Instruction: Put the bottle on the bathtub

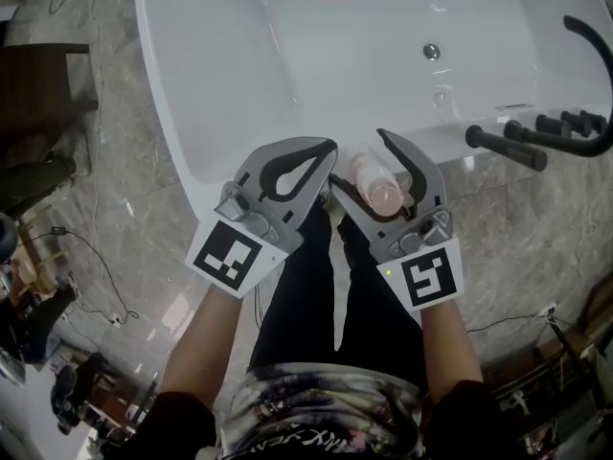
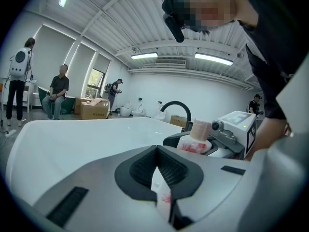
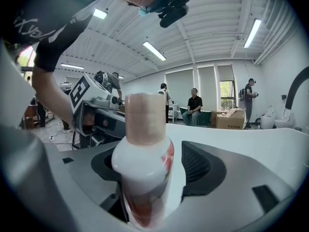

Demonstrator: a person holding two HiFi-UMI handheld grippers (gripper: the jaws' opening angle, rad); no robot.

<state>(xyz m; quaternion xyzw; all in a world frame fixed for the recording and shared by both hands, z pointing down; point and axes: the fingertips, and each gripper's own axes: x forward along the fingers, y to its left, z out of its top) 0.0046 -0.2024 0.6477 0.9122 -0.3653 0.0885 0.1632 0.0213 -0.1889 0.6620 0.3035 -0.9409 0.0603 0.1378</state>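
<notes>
On the left, our left gripper (image 1: 329,149) hovers over the near rim of the bathtub (image 1: 206,156). Its fingers are pressed together at the tips with nothing between them, and the left gripper view (image 2: 157,147) shows the same. It seems to have no part in this step.

Just to its right, the bottle (image 1: 374,182) stands upright, cap up, between the spread fingers of our right gripper (image 1: 357,158). In the right gripper view the bottle (image 3: 145,149) fills the gap between the jaws. A strip of white tub shows between it and the pad on its right, so the pads are not squeezing it, though it may rest against the other pad. From the left gripper view the bottle (image 2: 195,138) also looks upright inside those jaws. We cannot see its base, but it appears to sit on the near rim, well left of the black faucet (image 1: 575,123) at the far right.

We judge the task nearly finished: the bottle is placed and the grip is loosened. What remains is to draw the right gripper back toward us without knocking the bottle over, then check that it stays standing.
</notes>
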